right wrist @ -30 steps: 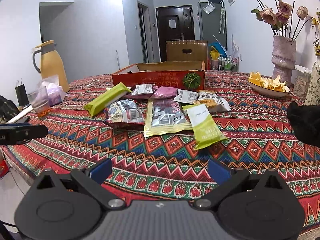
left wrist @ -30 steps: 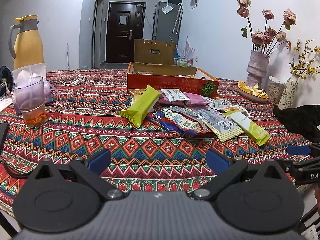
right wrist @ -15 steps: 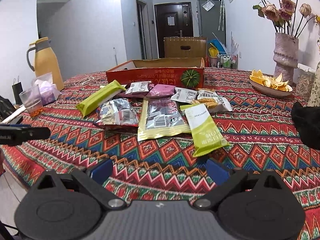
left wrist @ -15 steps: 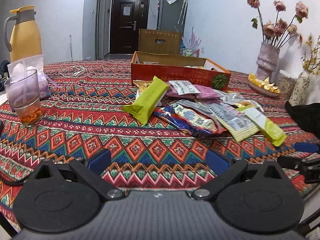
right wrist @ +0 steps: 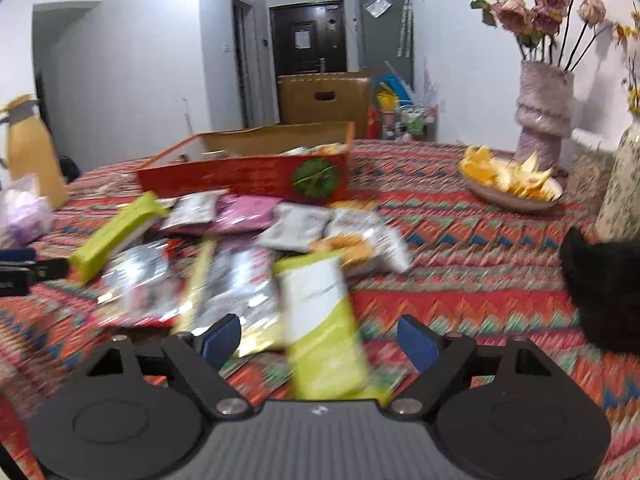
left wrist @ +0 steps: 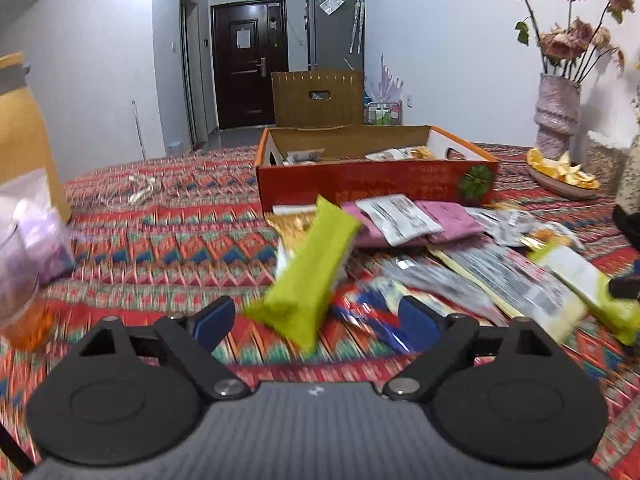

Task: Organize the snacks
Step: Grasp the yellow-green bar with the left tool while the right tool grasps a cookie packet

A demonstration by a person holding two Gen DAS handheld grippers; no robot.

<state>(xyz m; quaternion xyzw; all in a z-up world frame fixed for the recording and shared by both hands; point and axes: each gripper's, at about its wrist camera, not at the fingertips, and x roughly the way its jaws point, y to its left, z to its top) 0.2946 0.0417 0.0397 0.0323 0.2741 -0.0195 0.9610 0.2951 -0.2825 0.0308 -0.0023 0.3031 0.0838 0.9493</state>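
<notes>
Several snack packets lie in a heap on the patterned tablecloth in front of a red cardboard box (left wrist: 376, 184) (right wrist: 240, 176) that holds a few packets. My left gripper (left wrist: 316, 320) is low over the cloth, its jaws closing. The near end of a green snack bar (left wrist: 312, 276) (right wrist: 116, 232) lies between them, and the pads stand apart from it. My right gripper (right wrist: 320, 340) is closing too, with a green-and-white packet (right wrist: 320, 312) (left wrist: 580, 280) between its jaws, untouched by the blue pads. A pink packet (left wrist: 448, 220) and silver packets (right wrist: 232, 280) lie between the two.
A yellow thermos (right wrist: 28, 152), a plastic bag and a glass cup (left wrist: 20, 312) stand at the left. A bowl of orange peel (right wrist: 508, 184), a flower vase (right wrist: 544, 112) and a black object (right wrist: 600, 288) are at the right. A brown box stands beyond the table.
Both grippers have moved forward over the table to the snack heap. Their jaws have narrowed, and each now has a green packet between its fingers.
</notes>
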